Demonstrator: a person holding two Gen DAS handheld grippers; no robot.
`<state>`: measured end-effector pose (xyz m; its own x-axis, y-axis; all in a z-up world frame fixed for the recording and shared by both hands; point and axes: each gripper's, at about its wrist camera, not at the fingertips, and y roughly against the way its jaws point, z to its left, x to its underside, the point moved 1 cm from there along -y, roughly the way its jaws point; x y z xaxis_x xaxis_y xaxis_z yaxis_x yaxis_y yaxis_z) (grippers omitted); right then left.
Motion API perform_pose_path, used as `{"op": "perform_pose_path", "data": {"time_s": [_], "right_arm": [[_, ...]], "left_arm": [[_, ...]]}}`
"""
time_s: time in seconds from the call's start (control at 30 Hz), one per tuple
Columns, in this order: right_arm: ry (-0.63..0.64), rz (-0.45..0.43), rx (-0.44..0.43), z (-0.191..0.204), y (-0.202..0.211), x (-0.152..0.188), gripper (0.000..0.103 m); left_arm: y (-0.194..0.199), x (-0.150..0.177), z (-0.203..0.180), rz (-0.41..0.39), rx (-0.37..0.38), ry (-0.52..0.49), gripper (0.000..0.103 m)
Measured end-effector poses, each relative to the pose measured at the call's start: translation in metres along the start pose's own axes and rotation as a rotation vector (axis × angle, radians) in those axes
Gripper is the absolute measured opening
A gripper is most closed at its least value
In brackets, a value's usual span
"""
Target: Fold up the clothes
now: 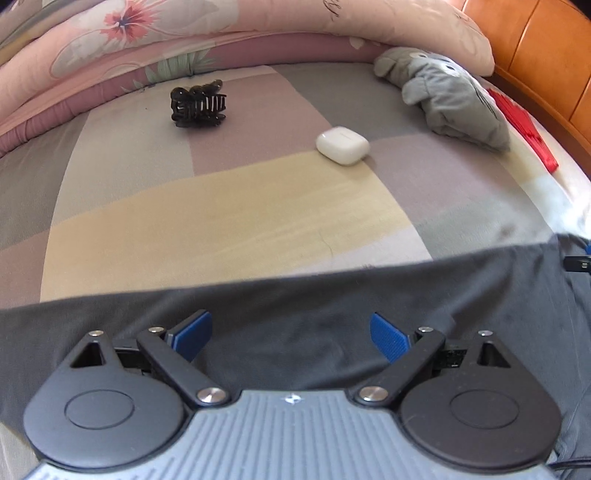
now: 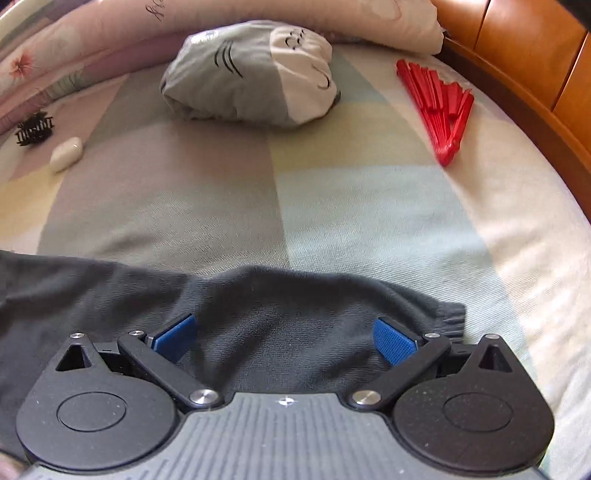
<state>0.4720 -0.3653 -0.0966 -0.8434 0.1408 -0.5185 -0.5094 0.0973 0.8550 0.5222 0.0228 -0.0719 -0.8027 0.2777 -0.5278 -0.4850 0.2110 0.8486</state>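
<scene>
home bedroom — patchwork bed sheet (image 1: 229,206), floral quilt (image 1: 155,33), wooden headboard (image 2: 524,55)

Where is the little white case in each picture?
Left wrist view: the little white case lies on the bedspread, right of centre in the upper half, a bit right of the black hair clip.
Right wrist view: the same case sits far left in the upper half, tilted, just below and right of the hair clip.
Shared landmark: the grey plush pillow shows in both views.
</scene>
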Motion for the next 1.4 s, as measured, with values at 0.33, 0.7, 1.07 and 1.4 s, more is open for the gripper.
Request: {"op": "perform_pose_path", "data": {"time_s": [0.33, 0.7, 1.07, 1.4], "right_arm": [[0.087, -0.043, -0.079, -0.002, 0.029, -0.005, 0.103], [0.220, 0.062, -0.247, -0.015, 0.118, 0.117, 0.103], [0.143, 0.081, -0.244, -0.088, 0.094, 0.126, 0.102], [0.336, 0.045, -0.244, -0.051, 0.124, 0.178, 0.103]], "left_arm": [[0.033, 0.019, -0.007, -0.004, -0.039, 0.007, 0.092], [0.075, 0.045, -0.041, 0.039, -0.032, -0.069, 0.092], [0.089, 0.075, -0.131, 0.045, -0.018, -0.073, 0.093], [0.086, 0.056, -0.209, -0.009, 0.104, -0.373, 0.093]]}}
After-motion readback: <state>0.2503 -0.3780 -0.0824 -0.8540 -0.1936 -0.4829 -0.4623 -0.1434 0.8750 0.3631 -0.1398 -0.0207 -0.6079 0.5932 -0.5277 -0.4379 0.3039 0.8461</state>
